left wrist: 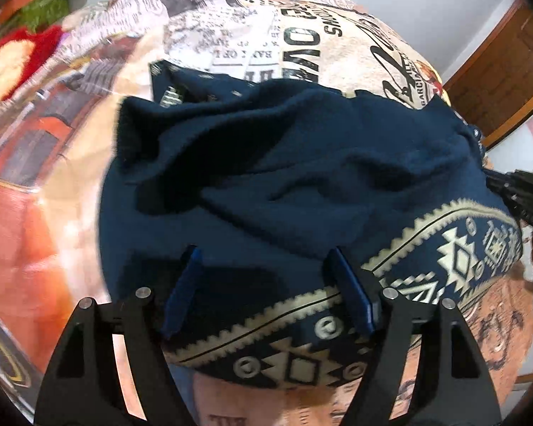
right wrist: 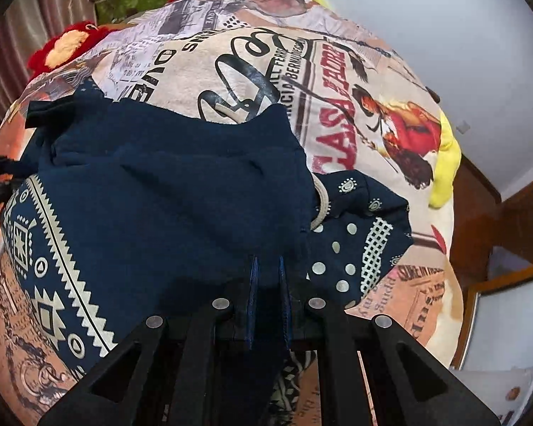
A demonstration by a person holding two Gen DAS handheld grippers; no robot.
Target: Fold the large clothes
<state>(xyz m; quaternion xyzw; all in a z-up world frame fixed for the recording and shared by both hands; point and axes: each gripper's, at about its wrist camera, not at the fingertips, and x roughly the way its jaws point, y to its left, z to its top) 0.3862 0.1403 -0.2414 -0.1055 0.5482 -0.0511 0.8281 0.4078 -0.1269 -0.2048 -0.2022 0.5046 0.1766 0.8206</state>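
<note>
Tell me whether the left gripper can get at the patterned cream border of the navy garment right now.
Probably yes: the left gripper is open right above the patterned cream border, nothing between.

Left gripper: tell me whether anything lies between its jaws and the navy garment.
Nothing visible does. The left gripper hangs open right over the navy garment, near its patterned band, with only bare cloth under it on the printed bedspread.

I see a bed under a printed poster-style bedspread point(right wrist: 355, 81), pale wall point(right wrist: 444, 35) behind, brown wooden furniture point(left wrist: 504, 71) to the right, and a pinkish curtain point(right wrist: 35, 25) at left.
</note>
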